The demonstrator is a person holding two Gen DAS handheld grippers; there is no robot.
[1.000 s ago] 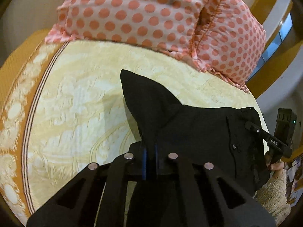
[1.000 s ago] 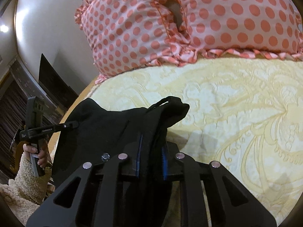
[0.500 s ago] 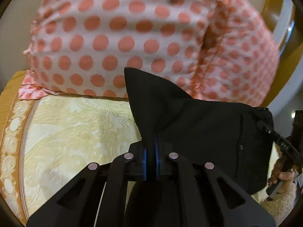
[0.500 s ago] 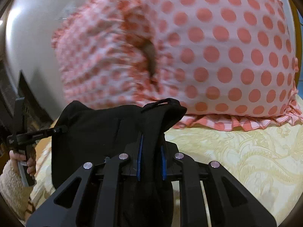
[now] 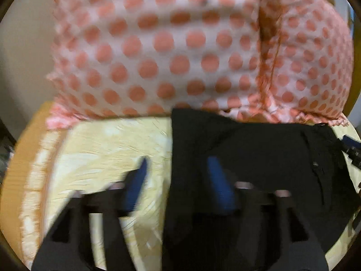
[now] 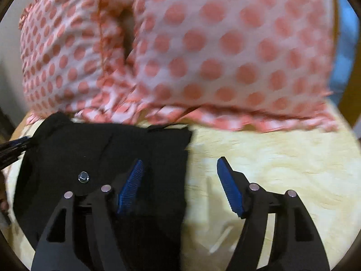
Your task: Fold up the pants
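The black pants (image 5: pixel 259 158) lie flat on the yellow patterned bedspread (image 5: pixel 101 146), their far edge close to the polka-dot pillows. My left gripper (image 5: pixel 178 164) is open and straddles the pants' left edge; its right pad is over the cloth. In the right wrist view the pants (image 6: pixel 101 153) lie at the left, with a metal button (image 6: pixel 83 177) showing. My right gripper (image 6: pixel 180 164) is open and straddles the pants' right edge. Both views are blurred by motion.
Two pink pillows with coral dots (image 5: pixel 180 45) stand at the head of the bed, also in the right wrist view (image 6: pixel 191 45). An orange border (image 5: pixel 24 146) marks the bedspread's left side. Bare bedspread (image 6: pixel 282 158) lies to the right of the pants.
Both grippers carried the pants edge toward the pillows, lowered it onto the bed and opened. The cloth now lies flat, let go by both.
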